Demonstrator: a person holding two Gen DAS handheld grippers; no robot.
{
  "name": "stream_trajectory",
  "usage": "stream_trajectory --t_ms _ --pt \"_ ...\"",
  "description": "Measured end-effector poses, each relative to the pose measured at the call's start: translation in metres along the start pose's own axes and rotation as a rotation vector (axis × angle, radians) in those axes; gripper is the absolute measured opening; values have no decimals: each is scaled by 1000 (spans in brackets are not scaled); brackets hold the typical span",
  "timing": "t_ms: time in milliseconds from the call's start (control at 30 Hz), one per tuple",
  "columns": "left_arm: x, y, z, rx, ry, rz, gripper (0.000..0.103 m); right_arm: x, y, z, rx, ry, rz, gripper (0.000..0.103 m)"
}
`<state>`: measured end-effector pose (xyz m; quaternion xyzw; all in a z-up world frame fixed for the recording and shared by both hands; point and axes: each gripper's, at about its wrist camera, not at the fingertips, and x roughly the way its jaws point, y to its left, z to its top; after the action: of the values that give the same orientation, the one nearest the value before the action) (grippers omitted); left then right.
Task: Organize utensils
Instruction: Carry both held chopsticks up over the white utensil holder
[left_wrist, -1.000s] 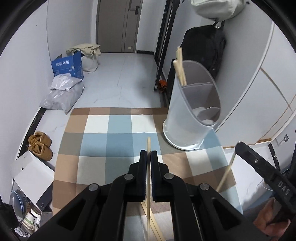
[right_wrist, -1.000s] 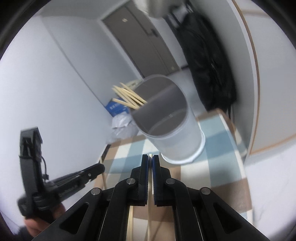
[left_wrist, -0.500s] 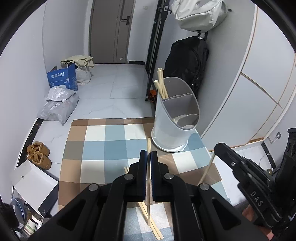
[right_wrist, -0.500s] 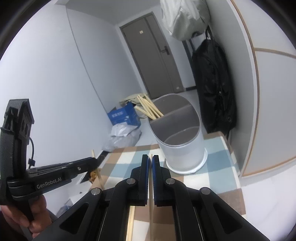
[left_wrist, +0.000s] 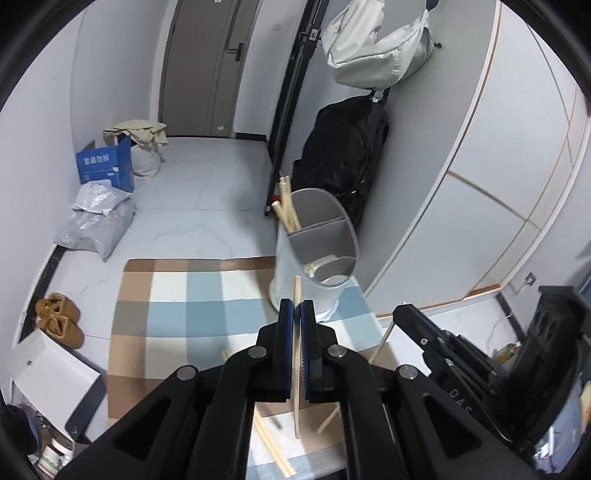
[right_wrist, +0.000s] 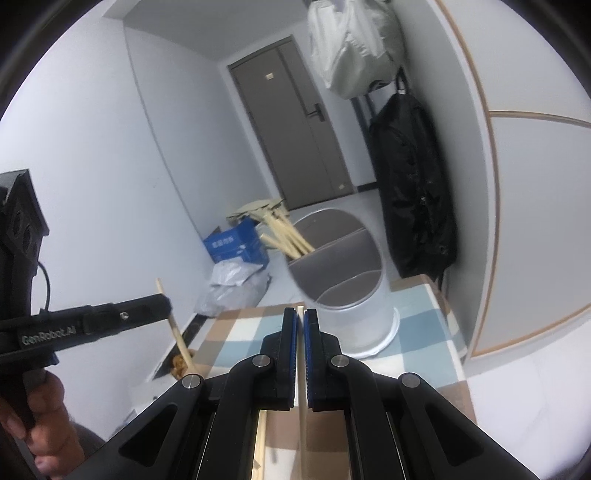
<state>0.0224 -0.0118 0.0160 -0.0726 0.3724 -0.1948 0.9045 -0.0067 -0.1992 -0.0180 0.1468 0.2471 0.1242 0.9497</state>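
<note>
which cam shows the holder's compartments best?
Left wrist: it looks down into the utensil holder, showing both dividers, chopsticks in the far compartment and a piece in the near one. Right wrist shows the holder blurrier, near compartment floors hidden.

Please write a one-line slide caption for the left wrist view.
Left gripper shut on a chopstick before the divided utensil holder, right gripper alongside with another.

Home entryway: front door (left_wrist: 207, 66), shoes (left_wrist: 59, 319), hung backpack (left_wrist: 343, 158).
</note>
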Motion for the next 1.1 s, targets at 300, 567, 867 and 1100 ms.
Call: stream_trajectory --t_ms 300,567,867,1100 --pt "11 -12 35 -16 -5 -46 0 -9 -12 32 -42 -21 -41 3" --pt "11 -26 90 -31 -54 -82 0 -18 -22 109 -77 -91 -43 3" --pt "16 -21 148 -72 -113 -113 0 1 2 188 -189 -169 4 3" --pt "31 -2 164 -111 -153 -76 0 44 8 217 -202 -154 46 3"
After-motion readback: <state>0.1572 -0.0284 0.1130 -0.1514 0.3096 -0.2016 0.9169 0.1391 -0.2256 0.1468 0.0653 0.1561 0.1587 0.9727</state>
